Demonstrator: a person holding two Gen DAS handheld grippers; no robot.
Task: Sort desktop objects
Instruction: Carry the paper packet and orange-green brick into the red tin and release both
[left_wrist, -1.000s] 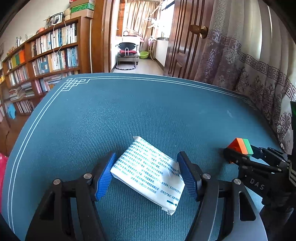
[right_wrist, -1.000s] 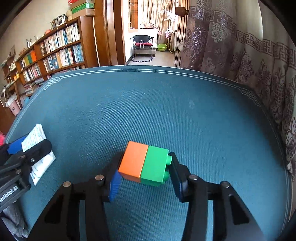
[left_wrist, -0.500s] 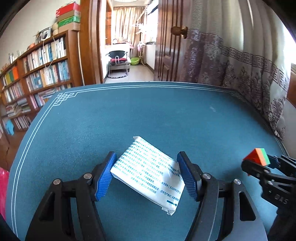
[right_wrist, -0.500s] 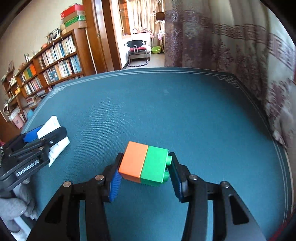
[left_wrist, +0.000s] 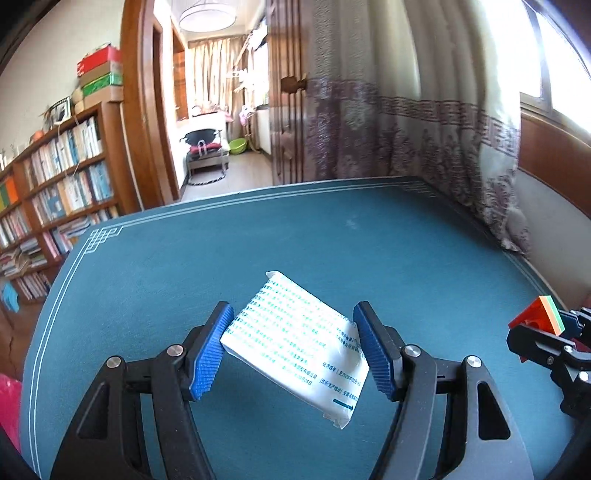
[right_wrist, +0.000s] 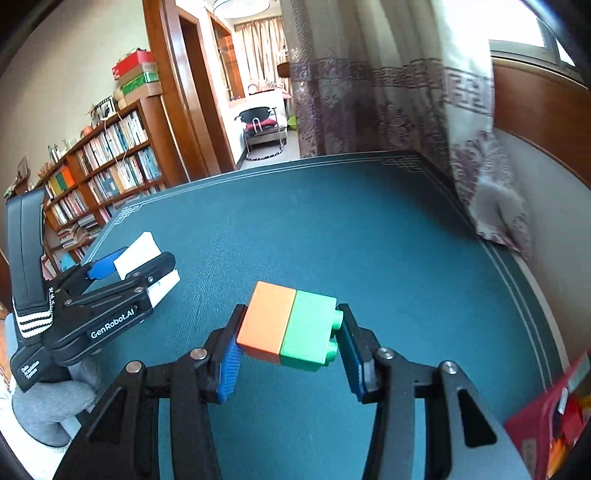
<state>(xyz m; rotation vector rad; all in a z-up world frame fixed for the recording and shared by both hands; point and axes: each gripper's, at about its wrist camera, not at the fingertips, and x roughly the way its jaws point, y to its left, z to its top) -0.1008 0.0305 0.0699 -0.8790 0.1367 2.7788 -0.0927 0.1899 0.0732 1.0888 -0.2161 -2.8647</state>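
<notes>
My left gripper is shut on a white tissue packet printed with teal text, held tilted above the teal table mat. My right gripper is shut on a joined orange and green toy brick, also off the table. In the left wrist view that brick shows at the far right edge in the right gripper's fingers. Across in the right wrist view, the left gripper appears at the left with the packet between its blue pads.
A patterned curtain hangs along the table's right side. A bookshelf and a doorway lie beyond the far left edge. A red container with mixed items sits at the near right. A grey gloved hand holds the left gripper.
Both grippers rose and swung toward the right with their loads still held; the curtain and window now fill more of each view, and the red container has come into sight.
</notes>
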